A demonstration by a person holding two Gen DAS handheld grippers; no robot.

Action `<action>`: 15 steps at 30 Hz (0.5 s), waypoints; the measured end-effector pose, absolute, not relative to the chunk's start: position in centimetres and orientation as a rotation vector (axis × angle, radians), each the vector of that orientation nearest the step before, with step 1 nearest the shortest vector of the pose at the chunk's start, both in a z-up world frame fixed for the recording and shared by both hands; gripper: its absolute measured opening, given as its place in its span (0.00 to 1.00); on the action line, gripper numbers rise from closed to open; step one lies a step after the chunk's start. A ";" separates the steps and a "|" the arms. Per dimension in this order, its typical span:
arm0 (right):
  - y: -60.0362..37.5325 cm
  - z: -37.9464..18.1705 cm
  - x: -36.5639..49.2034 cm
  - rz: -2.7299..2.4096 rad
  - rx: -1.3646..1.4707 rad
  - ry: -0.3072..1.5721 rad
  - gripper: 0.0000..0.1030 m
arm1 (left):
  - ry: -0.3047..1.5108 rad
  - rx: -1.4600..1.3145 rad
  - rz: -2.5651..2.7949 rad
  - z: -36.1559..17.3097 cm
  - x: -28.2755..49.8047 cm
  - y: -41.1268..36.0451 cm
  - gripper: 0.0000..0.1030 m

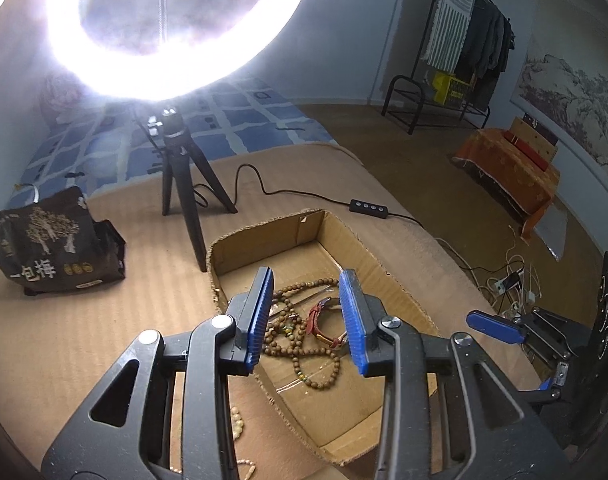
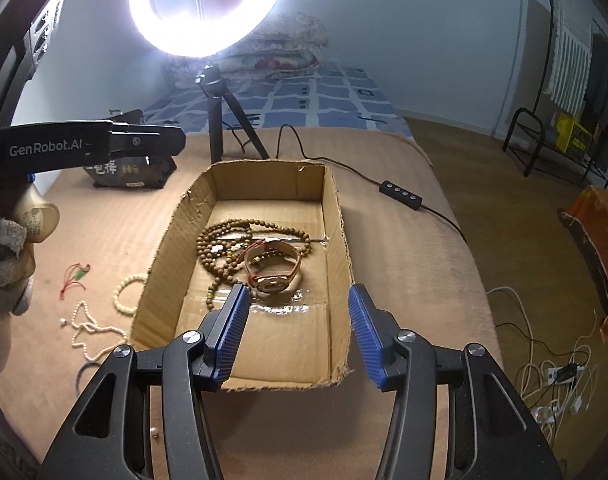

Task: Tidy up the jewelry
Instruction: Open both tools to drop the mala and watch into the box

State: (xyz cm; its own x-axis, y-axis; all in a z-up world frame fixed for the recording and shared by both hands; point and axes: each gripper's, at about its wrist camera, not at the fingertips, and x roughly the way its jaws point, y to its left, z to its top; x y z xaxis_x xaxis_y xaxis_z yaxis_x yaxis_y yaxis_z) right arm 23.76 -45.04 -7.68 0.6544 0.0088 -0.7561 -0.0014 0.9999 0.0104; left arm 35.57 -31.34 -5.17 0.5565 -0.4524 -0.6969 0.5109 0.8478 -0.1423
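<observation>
Both my left tongs (image 1: 307, 316) and right tongs (image 2: 300, 332) hover wide open, empty, above the brown cardboard box (image 2: 337, 208) collecting the brown wooden bead necklace (image 2: 224, 236).

Brown wooden beads (image 2: 224, 240) and a tan-strapped watch (image 2: 274, 266) lie in the plain brown cardboard box (image 2: 339, 216); cream beads (image 2: 124, 292) at lower left; blue ribbed pads (image 2: 236, 332); blue-and-white checked bedding (image 2: 323, 100) in the upper centre
</observation>
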 end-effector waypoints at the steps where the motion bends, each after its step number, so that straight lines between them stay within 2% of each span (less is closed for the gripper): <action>1: -45.0 -7.5 23.6 0.006 0.009 0.856 0.49 | 0.793 0.083 -0.567 -4.9 35.3 -31.1 0.33; 15: -43.7 -4.2 19.2 0.023 0.026 0.811 0.49 | 0.702 0.140 -0.515 -1.0 30.8 -24.5 0.33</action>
